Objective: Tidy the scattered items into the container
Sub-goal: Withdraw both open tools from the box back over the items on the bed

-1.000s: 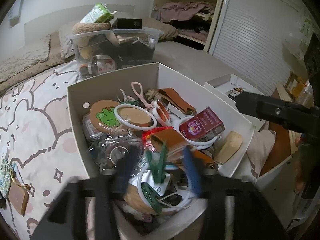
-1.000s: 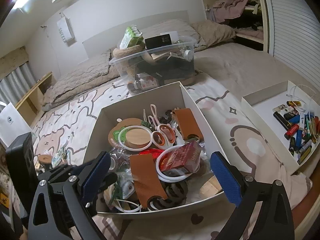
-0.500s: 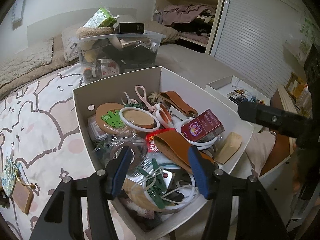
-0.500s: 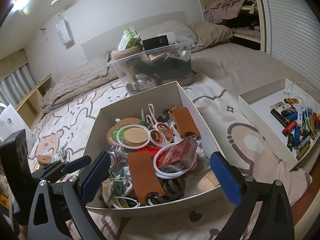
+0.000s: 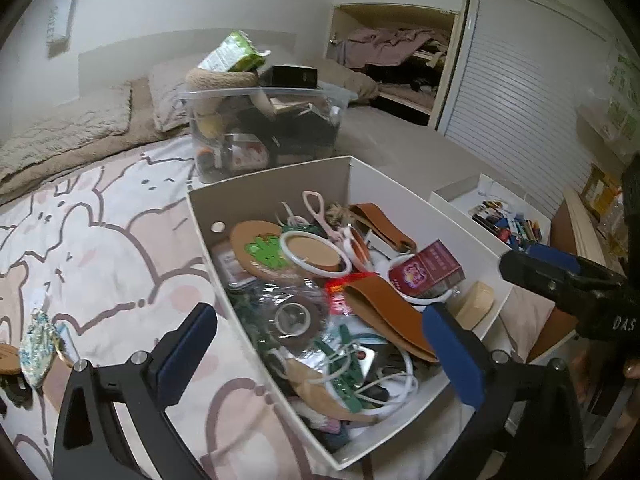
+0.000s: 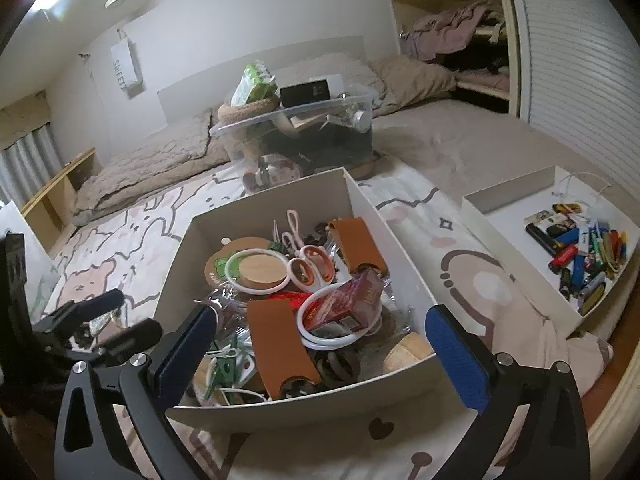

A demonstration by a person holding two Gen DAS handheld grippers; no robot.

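Note:
A white open box (image 5: 208, 232) on the bedspread is heaped with small items: a green clip (image 5: 344, 364), a brown leather strap (image 5: 384, 312), a maroon carton (image 5: 426, 268) and a white ring around a wooden disc (image 5: 314, 252). My left gripper (image 5: 320, 352) hovers over the box's near corner. Its jaws are opening, with nothing between the pads. Left of the box, a floral pouch (image 5: 38, 344) lies on the bedspread. My right gripper (image 6: 320, 354) hangs over the near rim of the box (image 6: 392, 220), jaws opening wide and empty.
A clear plastic bin (image 6: 296, 136) full of things stands just behind the box. A shallow white tray (image 6: 512, 200) of lighters sits to the right. A closet and a slatted door lie beyond. The left gripper (image 6: 116, 318) shows at the right view's left edge.
The left gripper let go of the green clip, which now lies in the box. Its jaws then spread wide as it drew back and up. The right gripper hardly moved.

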